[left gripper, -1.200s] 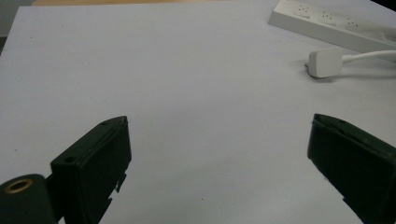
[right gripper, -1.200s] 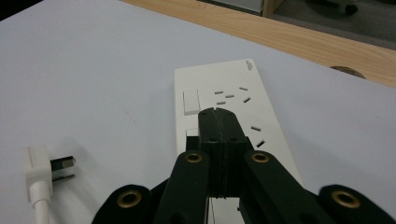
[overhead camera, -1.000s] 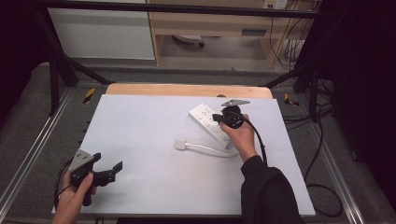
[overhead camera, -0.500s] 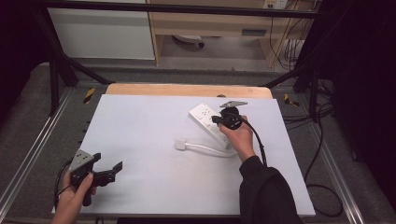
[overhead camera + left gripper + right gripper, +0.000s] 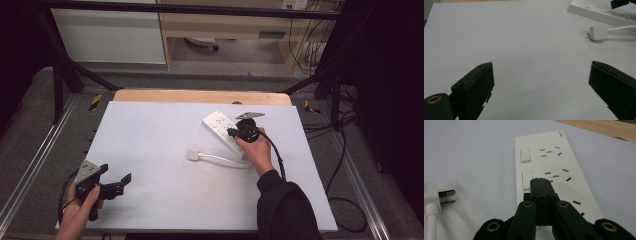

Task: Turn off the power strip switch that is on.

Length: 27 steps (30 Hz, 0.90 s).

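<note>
White table sheet (image 5: 165, 150) across the middle of the high view, wooden edge (image 5: 200, 96) along its far side. Right of centre, a white power strip (image 5: 220, 125) lying flat and slanted on the sheet; in the right gripper view, centre frame, with two rocker switches (image 5: 525, 155) in a column at its left and socket slots at their right. Just below it in the high view, a white cable (image 5: 225, 160) ending in a white plug (image 5: 193, 154), unplugged (two flat dark pins bare at the left edge of the right gripper view), near the strip but apart from it.

Right gripper (image 5: 540, 180) over the strip at the second switch, jaws clenched together with nothing between; contact with the strip not clear. Left gripper (image 5: 120, 182) in the lower left of the high view, low over bare sheet, jaws spread wide and empty, well apart from strip and plug.
</note>
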Motion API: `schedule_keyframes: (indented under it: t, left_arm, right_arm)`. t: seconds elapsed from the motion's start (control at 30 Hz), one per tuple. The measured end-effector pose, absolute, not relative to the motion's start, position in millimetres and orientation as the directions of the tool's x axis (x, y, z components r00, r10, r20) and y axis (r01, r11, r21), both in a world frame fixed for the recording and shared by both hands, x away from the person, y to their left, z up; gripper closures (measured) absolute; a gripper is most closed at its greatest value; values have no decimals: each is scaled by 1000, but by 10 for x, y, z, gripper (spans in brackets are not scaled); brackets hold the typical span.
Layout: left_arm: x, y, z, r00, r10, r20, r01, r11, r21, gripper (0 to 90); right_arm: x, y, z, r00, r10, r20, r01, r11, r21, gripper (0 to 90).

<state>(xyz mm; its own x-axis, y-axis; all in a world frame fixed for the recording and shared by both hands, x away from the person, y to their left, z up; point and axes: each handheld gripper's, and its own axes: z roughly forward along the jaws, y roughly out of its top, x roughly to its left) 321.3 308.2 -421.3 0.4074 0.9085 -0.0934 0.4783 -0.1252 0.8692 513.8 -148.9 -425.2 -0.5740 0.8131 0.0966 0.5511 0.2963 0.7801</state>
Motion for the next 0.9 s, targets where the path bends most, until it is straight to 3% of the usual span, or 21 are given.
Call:
schedule_keyframes:
  t: [0.9]
  left_arm:
    - [3213, 3080, -4212, 409, 908, -92, 475, -125, 871, 62]
  right_arm:
    - [5121, -1444, -4294, -582, 808, 93, 560, 315, 766, 900]
